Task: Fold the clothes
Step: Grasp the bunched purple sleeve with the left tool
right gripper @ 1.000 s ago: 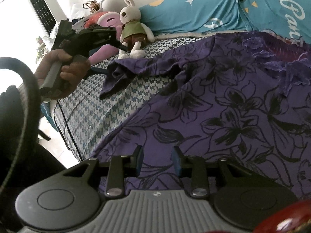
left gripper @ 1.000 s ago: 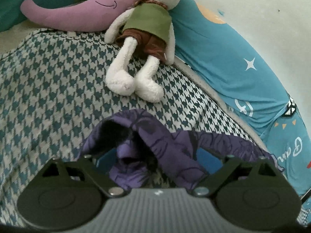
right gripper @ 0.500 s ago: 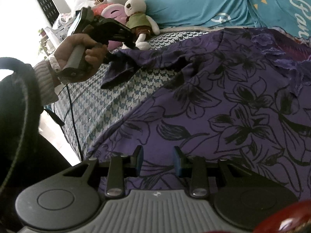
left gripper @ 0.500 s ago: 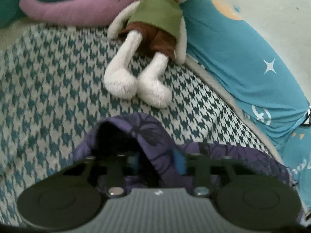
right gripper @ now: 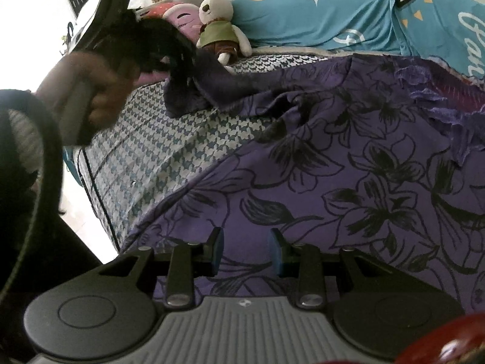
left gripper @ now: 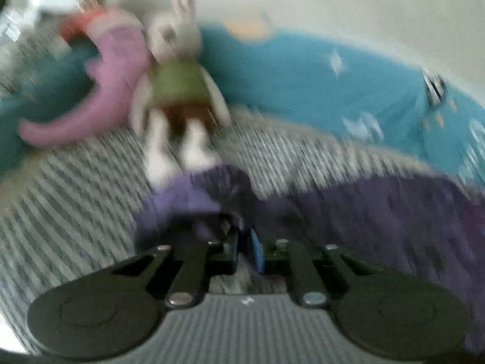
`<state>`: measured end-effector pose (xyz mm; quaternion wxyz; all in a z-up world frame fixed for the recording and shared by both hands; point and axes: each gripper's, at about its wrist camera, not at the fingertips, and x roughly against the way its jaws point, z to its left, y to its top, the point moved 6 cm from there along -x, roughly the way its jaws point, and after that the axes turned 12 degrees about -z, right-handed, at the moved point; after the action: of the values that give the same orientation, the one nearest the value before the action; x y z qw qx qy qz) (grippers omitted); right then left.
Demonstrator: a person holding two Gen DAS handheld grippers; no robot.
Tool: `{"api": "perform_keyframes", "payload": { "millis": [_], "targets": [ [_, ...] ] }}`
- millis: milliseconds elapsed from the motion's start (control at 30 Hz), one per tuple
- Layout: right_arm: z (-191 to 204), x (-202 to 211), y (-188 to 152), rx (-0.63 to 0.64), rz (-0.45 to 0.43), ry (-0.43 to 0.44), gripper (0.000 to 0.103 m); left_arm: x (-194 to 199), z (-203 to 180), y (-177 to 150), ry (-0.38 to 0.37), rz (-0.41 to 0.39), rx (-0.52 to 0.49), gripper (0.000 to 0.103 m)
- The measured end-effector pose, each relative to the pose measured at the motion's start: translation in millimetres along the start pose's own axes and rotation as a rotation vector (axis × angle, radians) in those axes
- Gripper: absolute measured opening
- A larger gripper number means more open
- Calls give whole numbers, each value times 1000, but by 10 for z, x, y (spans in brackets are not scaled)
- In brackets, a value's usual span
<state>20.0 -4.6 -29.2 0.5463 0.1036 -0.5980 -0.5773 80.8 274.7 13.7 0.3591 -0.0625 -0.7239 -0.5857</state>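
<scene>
Garment (right gripper: pixel 348 166) sleeve pinched in left tool (left gripper: pixel 246 250) | right tool (right gripper: pixel 246 253) above hem

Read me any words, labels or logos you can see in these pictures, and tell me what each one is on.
"Par": white script on the blue bedding, cut off at the picture's right edge, so the rest cannot be read.
A white circular emblem on the same bedding: its character is too distorted to read.
A small pale mark on the right gripper body: too small to read.
The left wrist view: too blurred to read.

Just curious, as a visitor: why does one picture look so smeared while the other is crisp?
Left wrist view: motion blur smears the white plush rabbit and checked bedcover. Right wrist view: sharp purple floral garment, blown-out window glare at left, fisheye bending.
</scene>
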Motion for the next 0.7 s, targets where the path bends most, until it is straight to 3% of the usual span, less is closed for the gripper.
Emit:
{"api": "perform_keyframes", "payload": {
  "millis": [100, 200, 300, 400, 567, 700],
  "targets": [
    [-2, 5, 0, 10, 2, 2, 33, 40, 43, -248, -58, 97, -1, 14],
    [-11, 5, -6, 15, 4, -1, 33, 138, 156, -392, -82, 138, 32, 20],
    [-24, 8, -13, 11, 8, -3, 33, 276, 330, -413, -93, 119, 104, 27],
    [-37, 16, -24, -3, 12, -5, 33, 331, 520, -323, -48, 64, 140, 37],
    [-66, 19, -32, -21, 14, -7, 33, 227, 732, -218, 9, 10, 139, 42],
    [-66, 11, -35, -19, 17, -7, 33, 96, 767, -214, 7, 4, 112, 52]
  ]
}}
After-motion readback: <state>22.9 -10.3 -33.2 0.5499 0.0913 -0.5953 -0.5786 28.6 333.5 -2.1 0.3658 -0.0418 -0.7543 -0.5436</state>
